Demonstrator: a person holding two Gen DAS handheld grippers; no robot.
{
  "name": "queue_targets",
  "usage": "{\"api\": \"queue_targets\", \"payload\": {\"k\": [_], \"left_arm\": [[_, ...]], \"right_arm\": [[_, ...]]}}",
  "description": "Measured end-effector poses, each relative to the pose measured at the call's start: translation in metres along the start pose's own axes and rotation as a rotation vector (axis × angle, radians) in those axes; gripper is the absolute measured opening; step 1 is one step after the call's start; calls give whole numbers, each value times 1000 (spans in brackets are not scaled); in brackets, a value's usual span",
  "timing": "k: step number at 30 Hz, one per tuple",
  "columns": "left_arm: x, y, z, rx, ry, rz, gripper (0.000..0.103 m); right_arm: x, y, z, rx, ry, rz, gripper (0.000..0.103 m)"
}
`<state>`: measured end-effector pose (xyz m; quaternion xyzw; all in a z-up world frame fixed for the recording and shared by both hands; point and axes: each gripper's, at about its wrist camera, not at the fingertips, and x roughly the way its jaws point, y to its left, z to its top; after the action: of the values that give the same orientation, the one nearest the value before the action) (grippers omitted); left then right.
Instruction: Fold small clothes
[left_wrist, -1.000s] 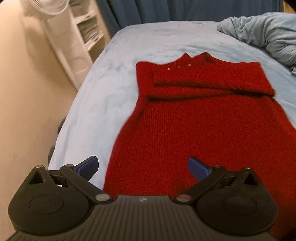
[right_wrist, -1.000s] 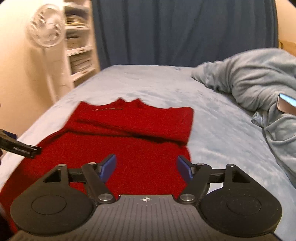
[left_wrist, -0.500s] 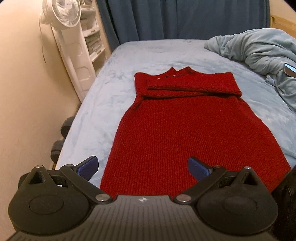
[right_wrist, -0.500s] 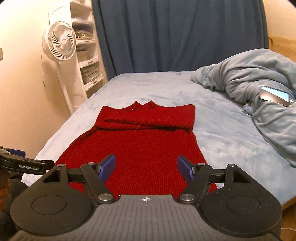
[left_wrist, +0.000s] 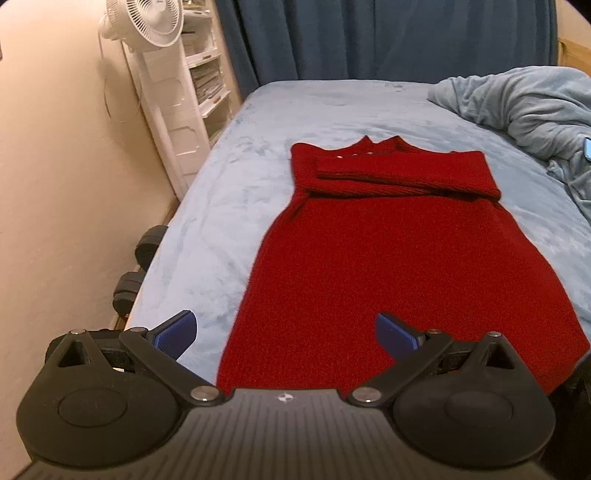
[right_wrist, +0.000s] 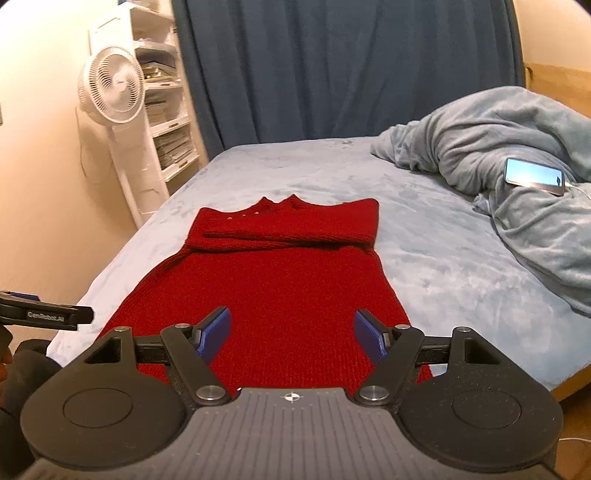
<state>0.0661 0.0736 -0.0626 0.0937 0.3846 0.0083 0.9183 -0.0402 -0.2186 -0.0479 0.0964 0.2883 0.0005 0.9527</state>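
A red knit dress (left_wrist: 402, 266) lies flat on the light blue bed (left_wrist: 258, 192), neck at the far end, both sleeves folded across the chest. It also shows in the right wrist view (right_wrist: 280, 284). My left gripper (left_wrist: 286, 332) is open and empty, above the near hem toward its left corner. My right gripper (right_wrist: 291, 332) is open and empty, above the near hem toward its right side. The left gripper's body (right_wrist: 44, 315) shows at the left edge of the right wrist view.
A rumpled blue blanket (right_wrist: 517, 177) lies on the bed's right side with a phone (right_wrist: 535, 175) on it. A white fan (right_wrist: 110, 90) and white shelves (right_wrist: 162, 110) stand left of the bed. Dumbbells (left_wrist: 138, 266) lie on the floor by the wall. A dark curtain (right_wrist: 332, 66) hangs behind.
Both grippers have pulled back and risen from the dress, so more of the bed and room shows. Both stay open. The dress has not moved.
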Motion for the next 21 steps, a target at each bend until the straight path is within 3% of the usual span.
{"api": "queue_targets", "payload": {"k": [8,13,17,21], "left_arm": [[43,11,7,29,42,-15,103],[99,31,8,52,119,-77,103],[150,52,12,-21,227,-140,103],[191,62,12,-64,308,-139,103]], "right_arm": [[35,-22,7,21,64,-3,76],[92,-72,7,100,198,-60,78],[150,-125,5,190,309,-120,79],[200,-163,-3,305,398,-164,80]]}}
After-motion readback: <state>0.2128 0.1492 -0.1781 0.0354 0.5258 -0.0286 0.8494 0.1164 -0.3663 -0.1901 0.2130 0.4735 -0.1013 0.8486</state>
